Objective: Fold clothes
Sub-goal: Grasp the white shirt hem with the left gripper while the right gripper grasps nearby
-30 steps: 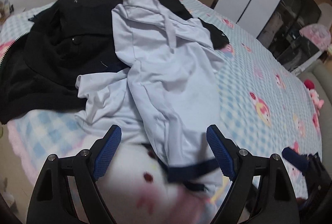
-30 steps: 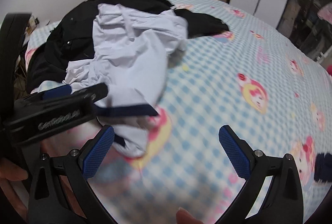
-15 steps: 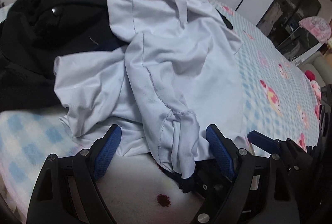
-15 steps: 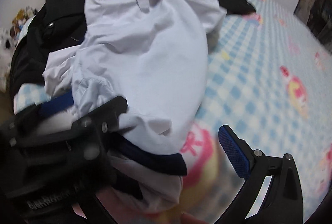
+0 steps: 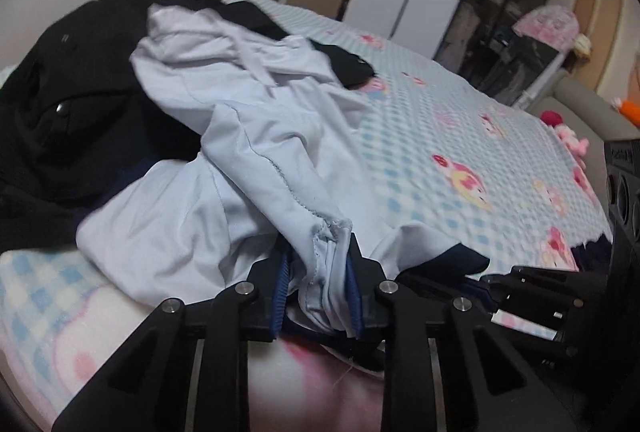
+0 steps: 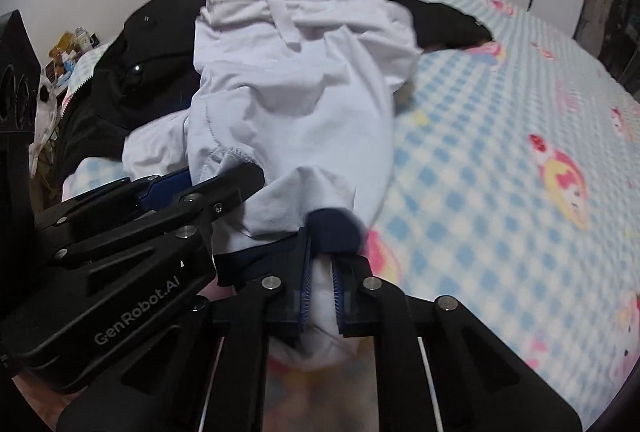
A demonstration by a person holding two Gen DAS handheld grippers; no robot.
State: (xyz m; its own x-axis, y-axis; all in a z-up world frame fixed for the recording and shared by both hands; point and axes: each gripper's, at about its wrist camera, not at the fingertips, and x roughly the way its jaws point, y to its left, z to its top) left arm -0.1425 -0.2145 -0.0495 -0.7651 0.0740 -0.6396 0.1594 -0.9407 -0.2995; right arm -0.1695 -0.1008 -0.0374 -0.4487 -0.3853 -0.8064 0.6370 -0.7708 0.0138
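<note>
Both the left gripper point(image 5: 318, 286) and right gripper point(image 6: 320, 290) have just closed on the shirt point(image 6: 296, 103) hem, probably ready to lift it off the bed point(image 6: 500, 159).

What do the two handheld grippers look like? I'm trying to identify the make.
Both the left gripper and right gripper have black angular fingers with silver screws and ribbed blue pads. White "GenRobot.AI" lettering marks the left one's body.

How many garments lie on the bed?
2: a white shirt pinched by the left gripper and right gripper, and a black jacket under it. More may be hidden.
</note>
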